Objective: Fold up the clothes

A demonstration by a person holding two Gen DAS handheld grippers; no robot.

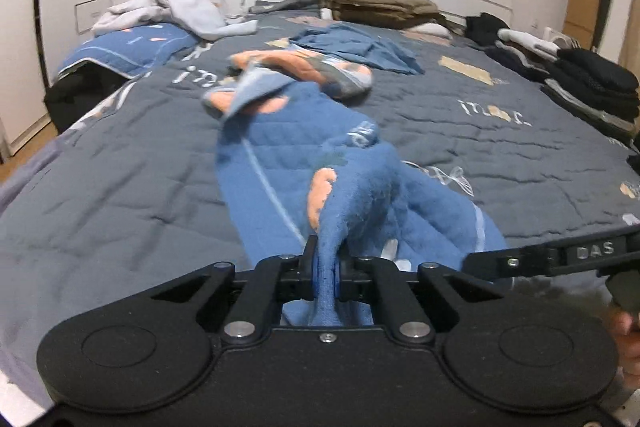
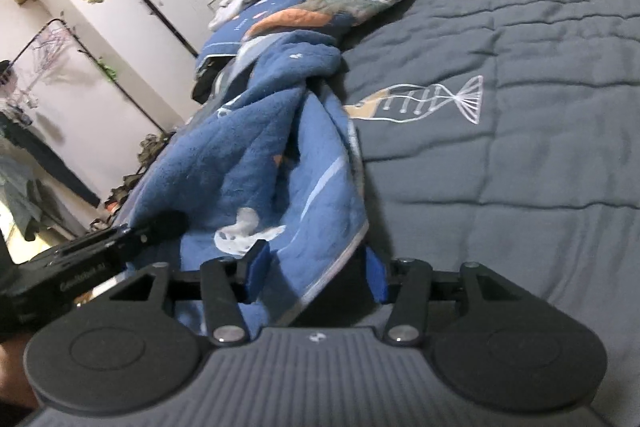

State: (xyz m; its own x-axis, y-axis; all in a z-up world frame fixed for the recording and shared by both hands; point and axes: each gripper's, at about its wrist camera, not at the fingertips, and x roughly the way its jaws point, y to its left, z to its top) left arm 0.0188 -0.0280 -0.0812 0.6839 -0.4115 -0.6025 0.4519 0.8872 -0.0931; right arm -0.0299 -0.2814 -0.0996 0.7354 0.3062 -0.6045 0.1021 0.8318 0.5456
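A blue towel (image 1: 280,155) with orange and white prints lies crumpled lengthways on the grey quilted bed (image 1: 480,131). My left gripper (image 1: 326,269) is shut on a bunched near end of it, and the cloth is drawn up into a ridge between the pads. In the right wrist view the same towel (image 2: 248,147) runs away from me, and its white-trimmed near edge hangs between the jaws of my right gripper (image 2: 318,271). Those jaws stand apart, with a dark gap beside the right pad (image 2: 376,275). The two grippers sit close together at the towel's near end.
Folded dark clothes (image 1: 592,83) are stacked along the bed's right side, and brown folded items (image 1: 380,5) lie by the headboard. A crumpled blue garment (image 1: 360,45) and pale clothes (image 1: 176,13) on a blue pillow (image 1: 132,47) lie farther back. White wardrobes (image 2: 140,7) stand to the left.
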